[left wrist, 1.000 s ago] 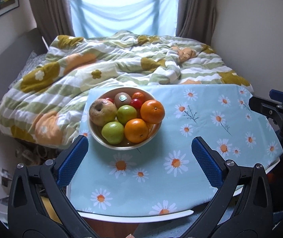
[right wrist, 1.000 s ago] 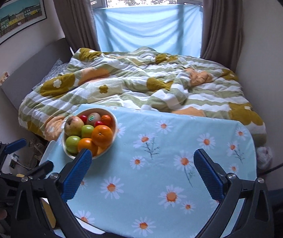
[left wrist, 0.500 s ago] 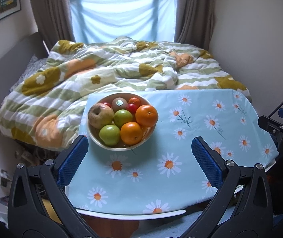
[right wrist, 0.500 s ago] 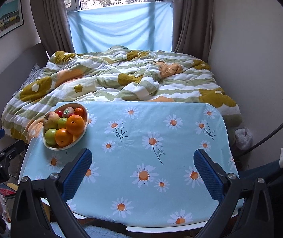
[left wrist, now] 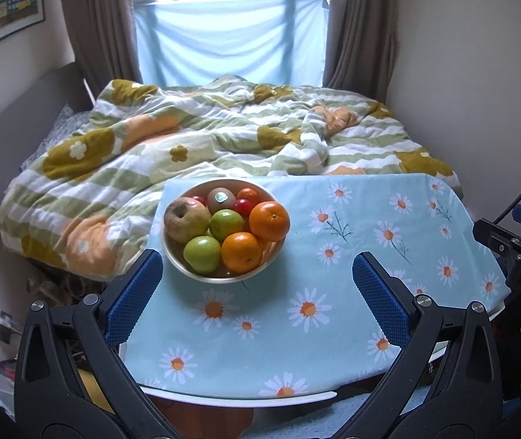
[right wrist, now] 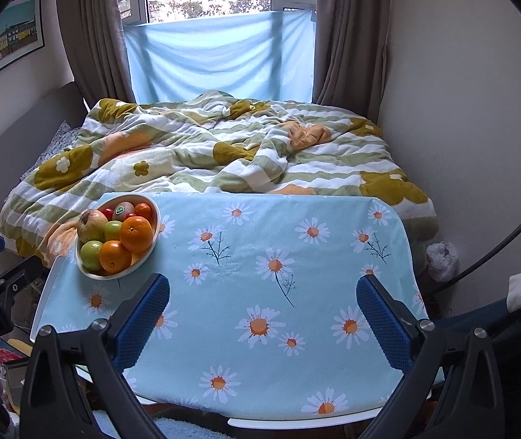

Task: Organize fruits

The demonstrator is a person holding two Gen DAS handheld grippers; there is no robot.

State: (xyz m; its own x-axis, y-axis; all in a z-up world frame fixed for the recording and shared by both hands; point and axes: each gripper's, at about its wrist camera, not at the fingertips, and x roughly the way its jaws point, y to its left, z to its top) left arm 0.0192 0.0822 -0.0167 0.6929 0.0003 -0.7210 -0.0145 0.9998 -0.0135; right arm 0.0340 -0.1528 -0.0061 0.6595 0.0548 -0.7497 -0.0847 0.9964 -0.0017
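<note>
Grippers level above table (right wrist: 297, 241) | left gripper (left wrist: 256, 292) spread, near bowl (left wrist: 187, 267) | right gripper (right wrist: 262, 314) spread, empty

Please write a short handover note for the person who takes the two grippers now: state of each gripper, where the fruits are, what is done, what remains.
Left gripper: open, holding nothing, near the bowl.
Right gripper: open, holding nothing, over bare tablecloth.
All fruit sits piled in the bowl at the table's far left corner: two large oranges, two green apples, a brownish apple, a stickered kiwi and small red fruits behind.
Done: nothing is out yet.
Left: all the sorting.
</note>
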